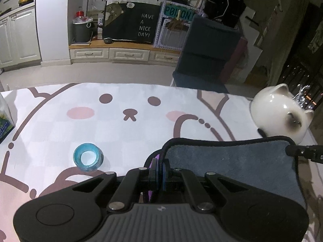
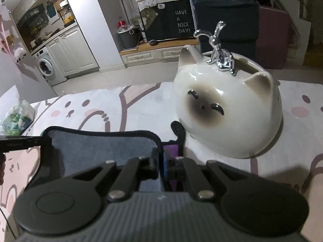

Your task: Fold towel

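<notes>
Left gripper [image 1: 158, 168]: its jaws are pinching the left corner of the towel's black-piped edge, closed down to the cloth's thickness.
Right gripper [image 2: 161, 162]: its jaws are clamping the towel's right corner, narrowed onto the hem; its tip is also showing at the right edge of the left view [image 1: 302, 153].
Towel [image 1: 232, 161]: grey-blue with black piping, it is hanging stretched between the two grippers, its top edge lifted off the cloth [image 1: 121, 133] and sagging slightly in the middle; in the right view [image 2: 101, 145] it is spreading left of the gripper.
Cat bowl [image 2: 228, 109]: the white ceramic bowl is sitting on the cloth, just beyond the towel's right corner.
Silver figure [image 2: 221, 52]: it is standing up out of the bowl's open top.
Tape roll [image 1: 87, 157]: the blue ring is lying flat on the cloth, left of the towel and apart from it.
Packet [image 2: 17, 119]: it is resting at the cloth's far left edge, well away from the bowl.
</notes>
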Available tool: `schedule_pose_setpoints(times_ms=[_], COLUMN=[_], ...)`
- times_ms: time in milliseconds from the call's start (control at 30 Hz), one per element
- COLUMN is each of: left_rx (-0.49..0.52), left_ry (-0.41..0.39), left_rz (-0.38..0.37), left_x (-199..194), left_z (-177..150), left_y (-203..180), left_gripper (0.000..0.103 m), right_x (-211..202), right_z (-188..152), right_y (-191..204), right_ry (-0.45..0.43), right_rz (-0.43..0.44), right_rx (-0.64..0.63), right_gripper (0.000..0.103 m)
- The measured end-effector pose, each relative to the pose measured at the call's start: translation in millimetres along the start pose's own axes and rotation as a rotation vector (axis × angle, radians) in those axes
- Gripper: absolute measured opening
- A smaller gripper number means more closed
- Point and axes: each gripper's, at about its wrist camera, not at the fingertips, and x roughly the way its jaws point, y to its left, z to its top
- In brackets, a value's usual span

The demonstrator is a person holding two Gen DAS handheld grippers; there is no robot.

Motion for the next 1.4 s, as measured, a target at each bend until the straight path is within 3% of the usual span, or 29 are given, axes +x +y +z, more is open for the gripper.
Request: schedule_pose_setpoints(times_ms=[67, 100, 133, 167, 200, 233, 333, 567, 1400], left_rx=[-0.001, 0.002, 0.008, 0.014, 0.023, 0.034, 0.049, 0.048, 0.059], left_ry=[0.009, 0.015, 0.026, 0.032, 0.032, 0.03, 0.028, 0.039, -0.013], left_rz=[0.033, 0.048, 0.057, 0.063, 0.071, 0.086, 0.11, 0.155, 0.144], left_x=[4, 5, 6, 5, 4, 2, -3, -13, -76], left_z=[-1, -1, -2, -3, -5, -6, -8, -10, -16], left_y=[-2, -4, -6, -7, -9, -12, -17, -24, -65], left_gripper=[0.012, 0.026, 0.047, 0.056, 0.074, 0.086, 0.095, 0.101, 0.103], right_x=[6, 9, 9, 9, 10, 9, 7, -7, -82], right_z=[-3, -5, -9, -12, -15, -17, -21, -27, -30], right_y=[1, 0, 1, 2, 3, 5, 10, 14, 49], right_ry=[0.001, 0.003, -0.01, -0.019, -0.022, -0.022, -0.022, -0.003, -0.054], right_rz=[0.004, 0.003, -0.011, -0.023, -0.036, -0.045, -0.079, -0.116, -0.12], right_rx=[-0.014, -0.017, -0.015, -0.013, -0.012, -0.017, -0.039, -0.015, -0.022], right_gripper=[0.018, 0.037, 0.063, 0.075, 0.091, 0.095, 0.103, 0.103, 0.103])
